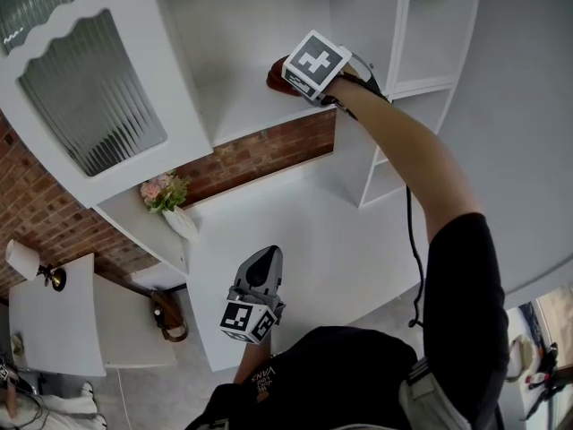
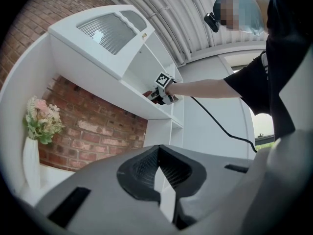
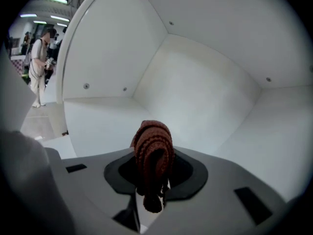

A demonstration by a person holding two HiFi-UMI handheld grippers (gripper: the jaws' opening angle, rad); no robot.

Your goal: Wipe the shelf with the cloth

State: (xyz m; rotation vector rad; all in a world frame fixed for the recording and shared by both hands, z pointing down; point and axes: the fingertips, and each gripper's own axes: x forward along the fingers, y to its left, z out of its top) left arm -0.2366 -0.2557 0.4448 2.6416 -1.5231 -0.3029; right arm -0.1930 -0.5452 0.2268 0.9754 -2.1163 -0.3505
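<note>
A dark red knitted cloth (image 3: 154,151) is pinched between the jaws of my right gripper (image 3: 152,180). In the head view that gripper (image 1: 300,81) reaches into the open white shelf compartment (image 1: 237,106), the cloth (image 1: 276,75) at the shelf board near its front edge. The left gripper view shows the same gripper (image 2: 161,94) and cloth (image 2: 149,95) at the shelf (image 2: 142,102). My left gripper (image 1: 260,276) hangs low over the white counter, jaws together, nothing between them (image 2: 159,182).
A white cabinet door (image 1: 85,79) with ribbed glass stands open to the left of the compartment. A vase of flowers (image 1: 168,202) sits on the counter (image 1: 304,231) against the brick wall. More white shelves (image 1: 421,88) rise at right. A cable hangs from my right arm.
</note>
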